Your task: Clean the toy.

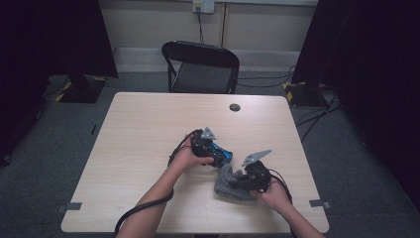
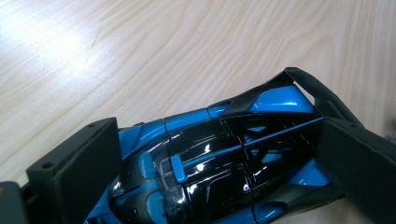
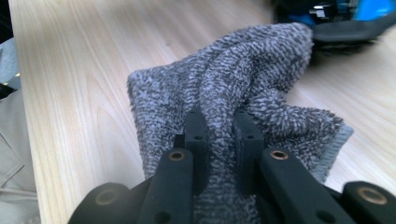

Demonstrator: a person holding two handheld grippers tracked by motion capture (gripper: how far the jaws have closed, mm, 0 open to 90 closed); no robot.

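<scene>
A: On our left we have the left gripper (image 1: 210, 148) clamped on the glossy blue-and-black toy sports car (image 2: 219, 158). Its two black pads press the car's flanks, one on each side, and the car lies lengthwise between them on the pale wooden table (image 1: 143, 134).

B: In the left gripper view we can make out what the high view blurs: dark shiny canopy panels, a thin blue stripe along the roof, and a black wing arching beyond the far jaw. From above we see just a small blue body (image 1: 221, 153) sticking out past the jaws.

A: Moving right, our right gripper (image 3: 221, 140) is pinched tight on a fold of the grey looped terry cloth (image 3: 233, 88). The fabric bunches up between the jaws and spreads ahead of them and to both sides.

B: The right gripper view gives us the nubby weave and a flat hemmed edge right of the jaws, with the car's dark underside (image 3: 345, 28) just past the cloth's far tip. From above we see the cloth (image 1: 230, 186) as a rumpled heap under the right gripper (image 1: 242, 177), just beside the car.
</scene>
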